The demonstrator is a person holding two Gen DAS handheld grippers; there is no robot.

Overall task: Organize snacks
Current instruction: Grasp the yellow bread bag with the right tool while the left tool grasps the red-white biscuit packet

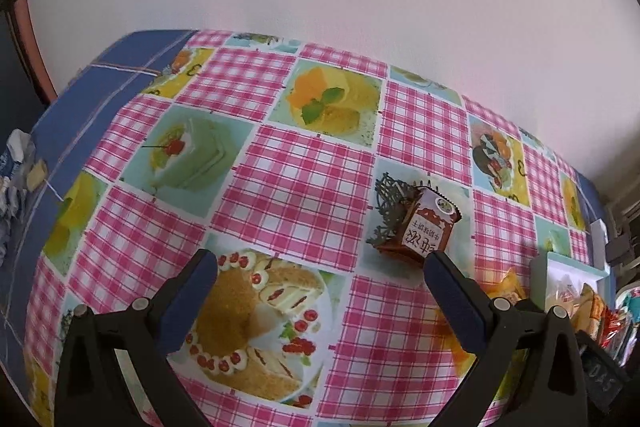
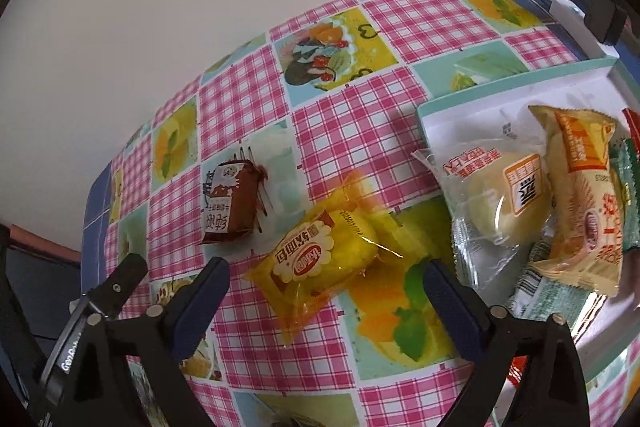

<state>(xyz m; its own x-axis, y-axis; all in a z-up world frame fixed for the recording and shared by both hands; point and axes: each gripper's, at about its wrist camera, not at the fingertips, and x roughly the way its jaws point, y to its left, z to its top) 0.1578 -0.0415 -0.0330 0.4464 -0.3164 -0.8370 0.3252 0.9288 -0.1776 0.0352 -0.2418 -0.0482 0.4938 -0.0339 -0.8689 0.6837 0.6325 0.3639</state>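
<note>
Right wrist view showed the right gripper (image 2: pixel 326 285) tilted down over the tablecloth (image 2: pixel 360 123), its blue-padded fingers (image 2: pixel 200 303) spread wide. A yellow pack (image 2: pixel 320 259) lay flat on the cloth between and just ahead of the fingertips, and neither pad touched it. Left of it, apart, a brown pack (image 2: pixel 232 203) lay on a pale square of the cloth. To the right sat a white tray (image 2: pixel 460 107) with a teal edge. In it lay a clear pack (image 2: pixel 492 203) holding a pale round cake, one corner hanging over the tray's near rim. Beside that a tall cream pack (image 2: pixel 580 195) leaned across a green-and-white wrapper (image 2: pixel 556 291). A red wrapper (image 2: pixel 632 119) peeked in at the far right edge. Beyond the tray a white block (image 2: pixel 568 11) with a cable rested on the blue table edge.

From the left wrist view, the left gripper (image 1: pixel 320 283) also hung over the cloth with its fingers (image 1: pixel 192 299) wide apart and nothing between them but a printed cake. The brown pack (image 1: pixel 424 227) lay just past the right fingertip, close to it; I could not tell whether they touched. The tray (image 1: pixel 560 263) and its snacks showed at the lower right, with the yellow pack (image 1: pixel 506 283) half hidden behind the finger. Crumpled wrappers (image 1: pixel 16 163) lay at the far left on the blue edge.
</note>
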